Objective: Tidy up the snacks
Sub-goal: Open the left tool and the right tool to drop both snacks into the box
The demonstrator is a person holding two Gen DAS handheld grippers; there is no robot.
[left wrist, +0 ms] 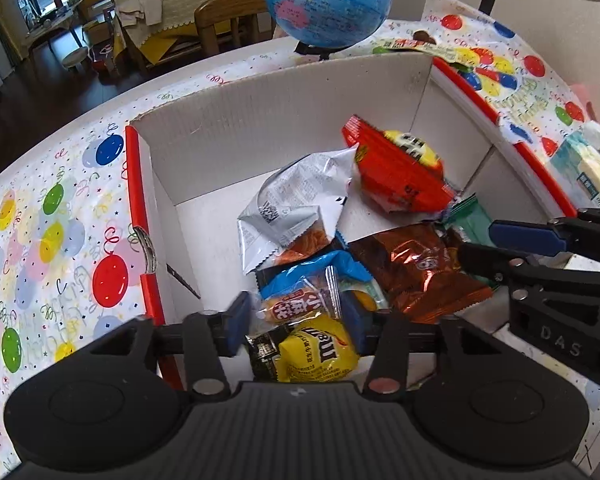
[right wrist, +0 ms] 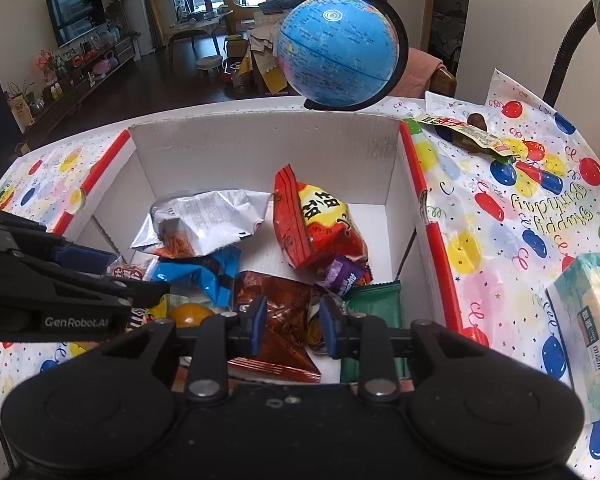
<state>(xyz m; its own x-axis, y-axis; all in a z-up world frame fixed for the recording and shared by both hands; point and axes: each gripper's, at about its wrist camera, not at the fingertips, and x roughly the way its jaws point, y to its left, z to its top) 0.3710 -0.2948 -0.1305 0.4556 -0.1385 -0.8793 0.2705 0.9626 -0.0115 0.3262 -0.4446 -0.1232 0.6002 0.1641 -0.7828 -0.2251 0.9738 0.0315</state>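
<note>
A white cardboard box [left wrist: 280, 128] with red edges holds several snack packs: a silver bag [left wrist: 296, 204], a red bag [left wrist: 400, 176], a brown foil pack [left wrist: 416, 268], a blue pack [left wrist: 316, 268], a green pack [right wrist: 376, 300]. My left gripper [left wrist: 296, 322] stands open low in the box, over a small red-labelled pack [left wrist: 296, 304] and a yellow pack [left wrist: 320, 352]; its left pad is clear of them. My right gripper [right wrist: 293, 326] is open just above the brown foil pack [right wrist: 284, 300], which lies flat under both fingers. Each gripper also shows at the edge of the other's view.
A blue globe [right wrist: 340, 48] stands just behind the box. One more snack pack [right wrist: 468, 134] lies on the balloon-print tablecloth [right wrist: 520, 220] at the back right. A tissue pack [right wrist: 592, 320] sits right of the box, and a black lamp neck [right wrist: 568, 44] rises at far right.
</note>
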